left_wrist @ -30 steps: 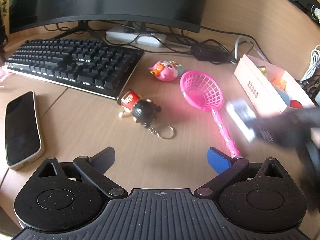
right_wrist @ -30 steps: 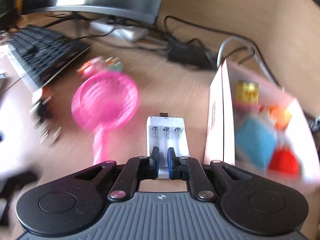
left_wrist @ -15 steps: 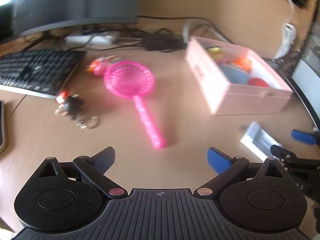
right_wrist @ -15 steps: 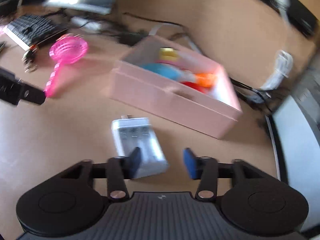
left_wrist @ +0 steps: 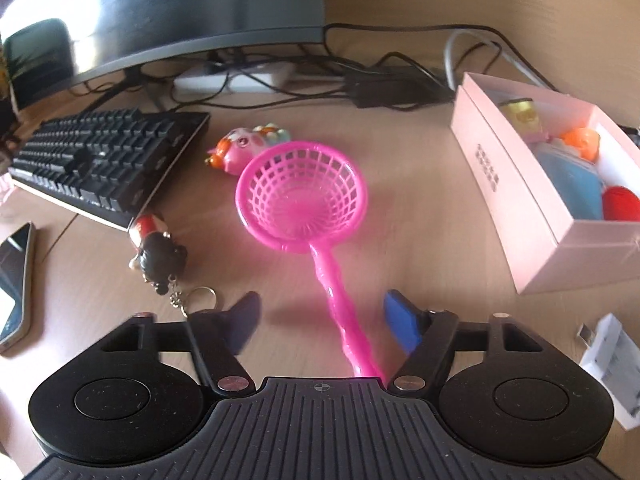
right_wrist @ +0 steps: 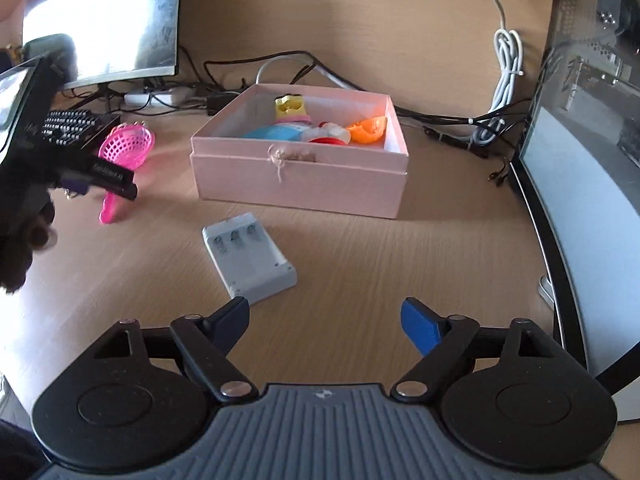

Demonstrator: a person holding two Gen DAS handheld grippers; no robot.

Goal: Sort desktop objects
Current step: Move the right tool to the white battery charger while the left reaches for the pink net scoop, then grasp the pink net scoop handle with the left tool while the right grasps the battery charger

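Note:
A pink toy net [left_wrist: 300, 196] lies on the desk, its handle [left_wrist: 340, 312] running back between the fingers of my left gripper [left_wrist: 322, 322]. Those jaws are closing, and neither pad touches the handle. The white battery charger [right_wrist: 248, 256] lies flat on the desk just ahead of my right gripper [right_wrist: 328, 318], whose jaws are opening with nothing between them. Behind it stands the pink box [right_wrist: 296, 184] holding several toys. In the left wrist view the box [left_wrist: 520, 208] is at the right, with the charger [left_wrist: 612, 364] in front of it. The left gripper [right_wrist: 96, 176] shows at the left of the right wrist view.
A black keyboard [left_wrist: 100, 160] and a phone [left_wrist: 12, 280] lie to the left. A keychain figure [left_wrist: 158, 252] and a pink pig toy [left_wrist: 248, 148] sit near the net. Cables and a power strip [left_wrist: 240, 80] run under the monitor. A second screen [right_wrist: 580, 200] stands at the right.
My right gripper let go of the charger, which now lies on the desk, and drew back from it. My left gripper moved over the net's handle and its fingers came closer together.

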